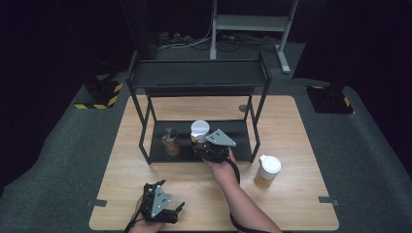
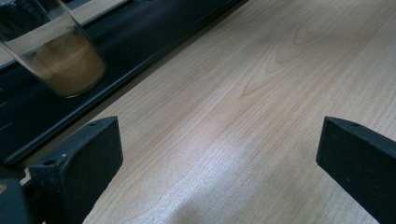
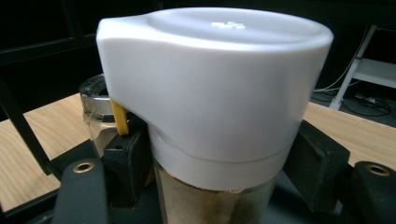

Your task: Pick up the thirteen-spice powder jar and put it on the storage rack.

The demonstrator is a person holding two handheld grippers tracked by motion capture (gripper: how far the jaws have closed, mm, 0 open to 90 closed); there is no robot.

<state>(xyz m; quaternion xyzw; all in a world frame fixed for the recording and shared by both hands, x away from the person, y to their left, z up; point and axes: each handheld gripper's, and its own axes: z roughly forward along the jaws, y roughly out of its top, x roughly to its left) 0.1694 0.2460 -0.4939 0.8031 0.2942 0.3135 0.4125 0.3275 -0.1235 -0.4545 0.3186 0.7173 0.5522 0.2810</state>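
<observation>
Over the black rack's lower shelf (image 1: pixel 243 128), the right hand-held gripper (image 1: pixel 206 145) clamps a white-lidded spice jar (image 1: pixel 199 130) (left hand-held gripper (image 1: pixel 163 206) idle, wide); swinging left could topple the neighbouring glass jar (image 1: pixel 170 141).

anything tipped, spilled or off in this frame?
Nothing stands out. The white-lidded jar sits upright in the right gripper over the rack's lower shelf. The glass jar on that shelf and the second white-lidded jar on the table stand upright; no spill visible.
</observation>
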